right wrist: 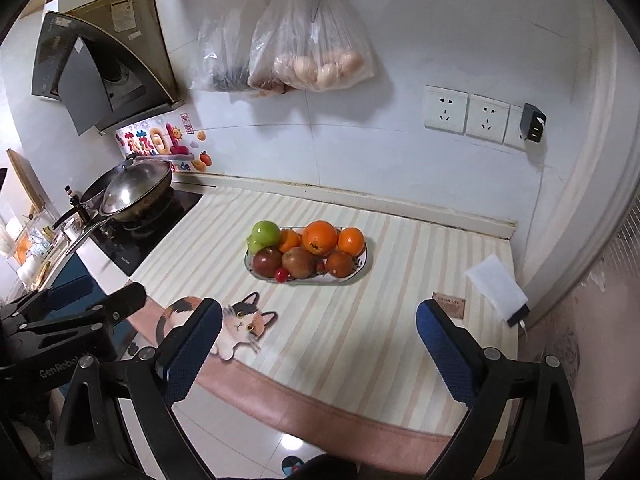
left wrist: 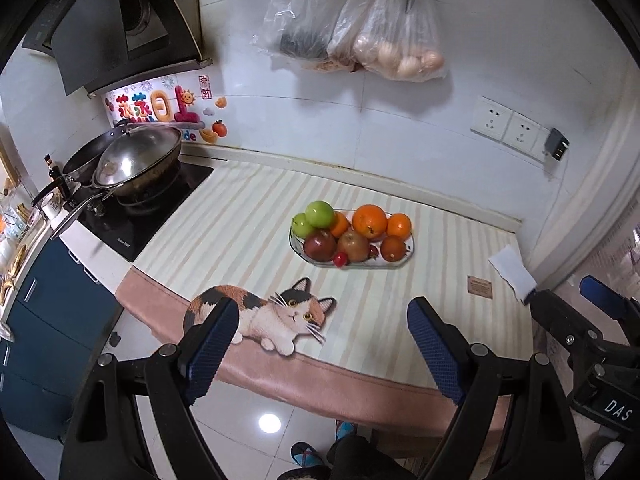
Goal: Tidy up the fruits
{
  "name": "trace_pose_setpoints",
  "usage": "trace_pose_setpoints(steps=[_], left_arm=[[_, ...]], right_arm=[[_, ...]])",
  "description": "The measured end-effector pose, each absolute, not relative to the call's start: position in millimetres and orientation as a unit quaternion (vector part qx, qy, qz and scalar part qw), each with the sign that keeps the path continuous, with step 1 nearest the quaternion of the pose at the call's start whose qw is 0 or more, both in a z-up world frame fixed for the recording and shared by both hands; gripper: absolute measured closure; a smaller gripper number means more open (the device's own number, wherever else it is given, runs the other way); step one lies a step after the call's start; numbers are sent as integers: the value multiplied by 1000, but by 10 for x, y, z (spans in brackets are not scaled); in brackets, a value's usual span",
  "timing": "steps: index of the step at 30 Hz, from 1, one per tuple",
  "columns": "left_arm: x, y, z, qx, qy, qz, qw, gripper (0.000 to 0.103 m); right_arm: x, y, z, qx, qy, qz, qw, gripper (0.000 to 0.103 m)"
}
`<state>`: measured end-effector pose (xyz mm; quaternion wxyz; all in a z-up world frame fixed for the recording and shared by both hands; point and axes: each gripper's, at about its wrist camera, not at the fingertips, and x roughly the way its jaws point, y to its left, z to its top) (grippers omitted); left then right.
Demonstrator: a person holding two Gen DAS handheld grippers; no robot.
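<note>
An oval plate [left wrist: 409,258] [right wrist: 362,270] piled with fruit stands mid-counter on a striped mat. It holds green apples [left wrist: 320,214] [right wrist: 265,233], oranges [left wrist: 370,221] [right wrist: 319,237], dark red apples [left wrist: 320,245] [right wrist: 267,261] and a small red cherry tomato [left wrist: 340,259] [right wrist: 281,275]. My left gripper [left wrist: 322,318] is open and empty, held off the counter's front edge, well short of the plate. My right gripper [right wrist: 319,318] is open and empty too, to the right of the left one. The right gripper shows at the right edge of the left wrist view [left wrist: 576,296].
A wok with a lid [left wrist: 136,160] [right wrist: 134,190] sits on the stove at the left. Plastic bags [left wrist: 396,36] [right wrist: 316,52] and scissors hang on the wall. A white cloth [left wrist: 512,268] [right wrist: 496,284] lies at the right. A cat picture [left wrist: 276,316] marks the mat's front.
</note>
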<state>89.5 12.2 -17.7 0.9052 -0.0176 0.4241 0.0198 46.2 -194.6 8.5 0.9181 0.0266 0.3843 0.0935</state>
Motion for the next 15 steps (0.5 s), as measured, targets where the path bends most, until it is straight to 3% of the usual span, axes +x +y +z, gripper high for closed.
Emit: trace_pose_setpoints(steps=[15], left_arm=[[1185,50,-188,-17,422,43,905,17]], right_arm=[[882,-2072,124,38,380,97,919,3]])
